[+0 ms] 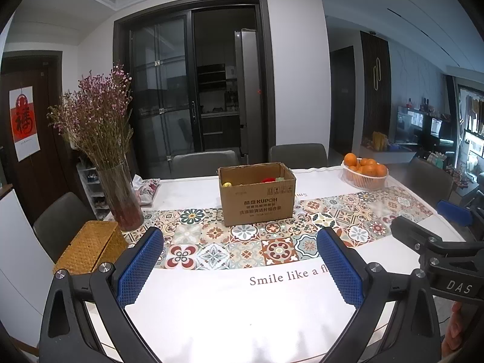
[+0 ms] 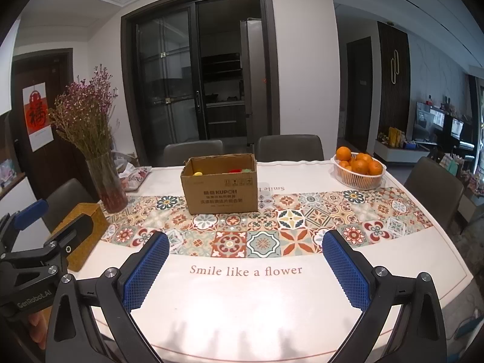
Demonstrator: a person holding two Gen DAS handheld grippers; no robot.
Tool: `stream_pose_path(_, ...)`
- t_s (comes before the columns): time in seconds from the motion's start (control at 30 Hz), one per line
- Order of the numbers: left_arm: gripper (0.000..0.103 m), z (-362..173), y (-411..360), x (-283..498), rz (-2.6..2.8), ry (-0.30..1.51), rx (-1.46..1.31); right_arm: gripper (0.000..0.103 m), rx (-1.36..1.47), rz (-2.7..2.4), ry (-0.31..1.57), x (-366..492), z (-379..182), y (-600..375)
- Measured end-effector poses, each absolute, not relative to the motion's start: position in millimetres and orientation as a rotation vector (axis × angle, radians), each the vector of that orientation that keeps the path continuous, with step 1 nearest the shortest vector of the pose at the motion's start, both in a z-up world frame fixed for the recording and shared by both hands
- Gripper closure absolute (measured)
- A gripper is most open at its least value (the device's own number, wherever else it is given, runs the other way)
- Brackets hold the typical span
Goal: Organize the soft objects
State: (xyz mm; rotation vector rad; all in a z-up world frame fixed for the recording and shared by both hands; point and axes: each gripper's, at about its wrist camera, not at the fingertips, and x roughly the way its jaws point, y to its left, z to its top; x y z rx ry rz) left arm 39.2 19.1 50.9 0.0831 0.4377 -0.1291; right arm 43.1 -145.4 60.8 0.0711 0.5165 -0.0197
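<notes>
At the table's left edge a woven box (image 1: 90, 246) lies beside a glass vase (image 1: 119, 195) of dried purple flowers. Mid-table stands the open cardboard box (image 1: 257, 196), its long axis running left to right and its printed side ("KUPOH" above smaller Chinese lines) facing the cameras; soft items (image 1: 267, 180) in yellow, red and green peek over its rim. Farther right sits a white basket of oranges (image 1: 364, 171). The tablecloth (image 2: 242, 302) is white with a patterned tile band and reads "Smile like a flower". Behind are grey chairs and dark sliding doors. The left gripper (image 1: 240, 267) and right gripper (image 2: 245, 270) both hang spread wide above the near cloth, holding nothing.
</notes>
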Motion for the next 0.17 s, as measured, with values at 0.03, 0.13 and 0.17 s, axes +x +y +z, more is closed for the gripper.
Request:
stream_pose_path(0.03,0.0,51.0,19.1,39.1,-0.127,0.437,0.083,0.0,0.073,-0.018,0.516,43.2,60.9,-145.3)
stream_pose_path(0.13,0.0,50.5,21.9,38.5,-0.124,0.435,0.081,0.0,0.07,-0.013,0.515,44.4,61.1,-143.6)
stream_pose_path(0.17,0.0,50.3,22.7,38.3,-0.121,0.433,0.081,0.0,0.068,-0.011,0.515,45.0,61.3,-142.6)
